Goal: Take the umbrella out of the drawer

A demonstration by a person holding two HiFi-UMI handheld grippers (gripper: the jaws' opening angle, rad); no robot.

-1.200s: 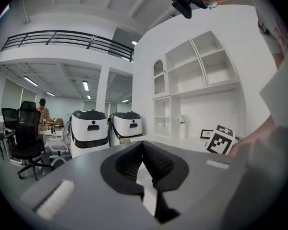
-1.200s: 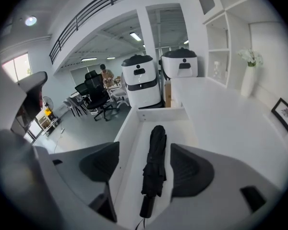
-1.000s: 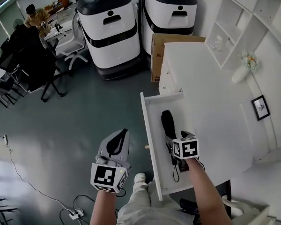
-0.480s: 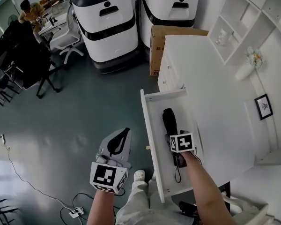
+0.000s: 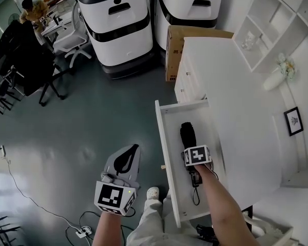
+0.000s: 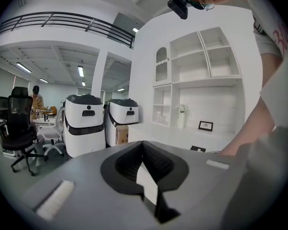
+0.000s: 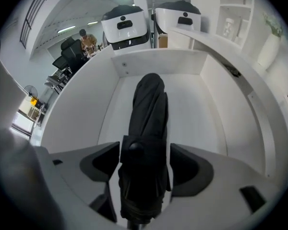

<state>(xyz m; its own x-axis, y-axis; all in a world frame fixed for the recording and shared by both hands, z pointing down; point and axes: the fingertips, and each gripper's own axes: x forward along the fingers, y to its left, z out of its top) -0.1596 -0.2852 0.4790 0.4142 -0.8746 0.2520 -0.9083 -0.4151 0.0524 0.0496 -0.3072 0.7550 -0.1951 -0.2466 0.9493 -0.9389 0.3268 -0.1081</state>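
Note:
A black folded umbrella (image 5: 187,134) lies lengthwise in the open white drawer (image 5: 166,146) of the white cabinet; its wrist strap trails toward the drawer's near end. My right gripper (image 5: 192,148) is down in the drawer over the umbrella's handle end. In the right gripper view the umbrella (image 7: 148,128) runs between the two fingers (image 7: 102,163), which stand open close on either side of it. My left gripper (image 5: 124,159) hangs over the grey floor left of the drawer, shut with nothing in it, also seen as the left gripper (image 6: 145,166).
The white cabinet top (image 5: 231,86) stretches right of the drawer, with a cardboard box (image 5: 173,49) at its far end. Two large white-and-black machines (image 5: 118,22) stand beyond. Office chairs (image 5: 25,60) and a person are far left. Cables (image 5: 82,229) lie on the floor.
My right gripper has slid a little farther along the umbrella toward its far end. The left gripper has stayed over the floor.

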